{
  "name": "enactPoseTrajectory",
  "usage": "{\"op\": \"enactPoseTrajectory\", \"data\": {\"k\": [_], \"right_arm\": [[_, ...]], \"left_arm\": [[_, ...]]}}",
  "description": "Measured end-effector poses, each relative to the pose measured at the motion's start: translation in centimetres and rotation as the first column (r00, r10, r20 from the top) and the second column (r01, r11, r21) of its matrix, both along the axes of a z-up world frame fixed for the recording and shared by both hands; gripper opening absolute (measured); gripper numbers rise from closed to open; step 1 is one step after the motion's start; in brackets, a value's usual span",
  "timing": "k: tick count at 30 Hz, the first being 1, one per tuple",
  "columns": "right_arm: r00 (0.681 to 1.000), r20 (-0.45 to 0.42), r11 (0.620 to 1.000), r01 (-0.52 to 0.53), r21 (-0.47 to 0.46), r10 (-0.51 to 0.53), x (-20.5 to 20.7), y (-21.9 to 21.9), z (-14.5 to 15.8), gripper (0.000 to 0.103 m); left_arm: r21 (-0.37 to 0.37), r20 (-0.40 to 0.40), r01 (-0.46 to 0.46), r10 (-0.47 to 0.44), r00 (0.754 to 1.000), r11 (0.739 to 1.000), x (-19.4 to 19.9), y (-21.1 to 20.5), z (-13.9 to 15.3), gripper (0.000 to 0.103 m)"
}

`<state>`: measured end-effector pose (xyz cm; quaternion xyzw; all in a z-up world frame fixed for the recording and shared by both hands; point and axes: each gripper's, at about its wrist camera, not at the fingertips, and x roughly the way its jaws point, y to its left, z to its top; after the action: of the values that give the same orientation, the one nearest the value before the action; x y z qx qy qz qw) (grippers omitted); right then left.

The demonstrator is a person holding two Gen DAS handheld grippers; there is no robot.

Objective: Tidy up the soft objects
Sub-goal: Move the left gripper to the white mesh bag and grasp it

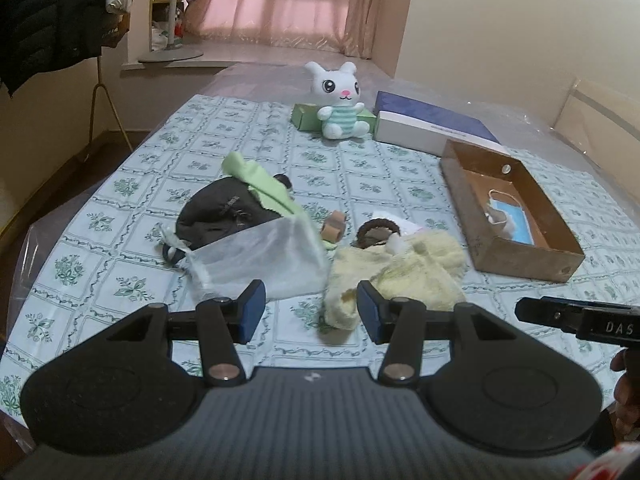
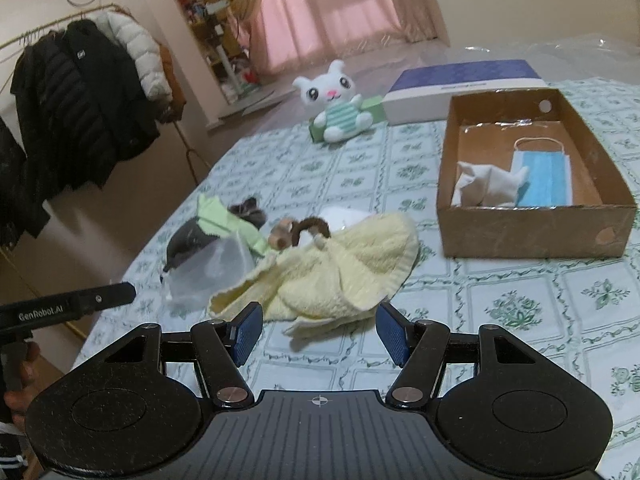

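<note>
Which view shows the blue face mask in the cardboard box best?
The right wrist view: the blue face mask lies flat and fully visible inside the cardboard box. In the left wrist view only a foreshortened sliver shows behind the box's wall.

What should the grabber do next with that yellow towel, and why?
Probably ease the right hand-held gripper forward and close on the yellow towel's near edge: its jaws are open and empty, the towel lies just ahead, and the cardboard box already holds a face mask.
</note>
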<state>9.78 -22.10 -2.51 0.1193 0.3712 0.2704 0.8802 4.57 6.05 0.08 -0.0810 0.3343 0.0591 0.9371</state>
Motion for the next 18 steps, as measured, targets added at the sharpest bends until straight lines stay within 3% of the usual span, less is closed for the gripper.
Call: {"op": "enactPoseTrajectory", "data": {"k": [8, 18], "right_arm": [[0.999, -0.034, 1.0, -0.018, -0.026, 0.017, 0.4, 1.2, -1.9, 0.063], [0.996, -0.085, 0.999, 0.01, -0.044, -0.013, 1.5, 1.0, -4.0, 0.063]], "left_arm": [[0.108, -0.011, 0.015, -0.014, 1.0, 0.994, 0.7, 1.5, -2.2, 0.049], [0.285, -0.076, 0.05, -0.029, 0.997, 0.957, 4.0, 3.9, -6.8, 0.055]]}}
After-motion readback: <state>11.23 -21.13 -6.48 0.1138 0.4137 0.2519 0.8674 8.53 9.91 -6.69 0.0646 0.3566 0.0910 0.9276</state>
